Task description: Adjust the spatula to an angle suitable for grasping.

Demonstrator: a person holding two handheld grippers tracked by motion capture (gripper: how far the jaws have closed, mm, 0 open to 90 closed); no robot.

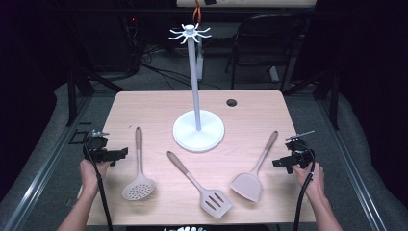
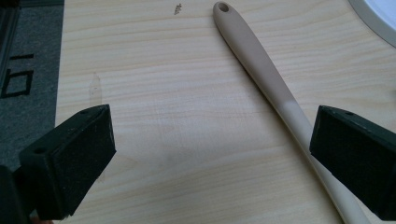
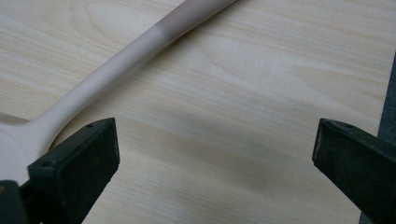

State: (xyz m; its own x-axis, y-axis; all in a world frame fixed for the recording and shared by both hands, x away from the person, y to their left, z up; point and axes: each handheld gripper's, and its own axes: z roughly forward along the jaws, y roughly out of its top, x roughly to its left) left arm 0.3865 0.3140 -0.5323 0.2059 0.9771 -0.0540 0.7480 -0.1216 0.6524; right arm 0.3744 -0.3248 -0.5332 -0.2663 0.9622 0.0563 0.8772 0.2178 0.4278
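My left tongs point(image 1: 119, 154) and right tongs point(image 1: 279, 162) hover apart, gripping nothing. Nearest lie the beige perforated skimmer point(image 1: 138, 177) and beige solid turner point(image 1: 251, 179) on the pale wooden surface point(image 1: 154, 108), seemingly awaiting the white hook stand point(image 1: 197, 126).

Stand point(image 1: 197, 129) blocks table point(image 1: 144, 108) centre

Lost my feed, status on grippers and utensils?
Left gripper open, right gripper open, both empty. Skimmer, slotted turner, solid turner flat on table. Hanging stand unobstructed.
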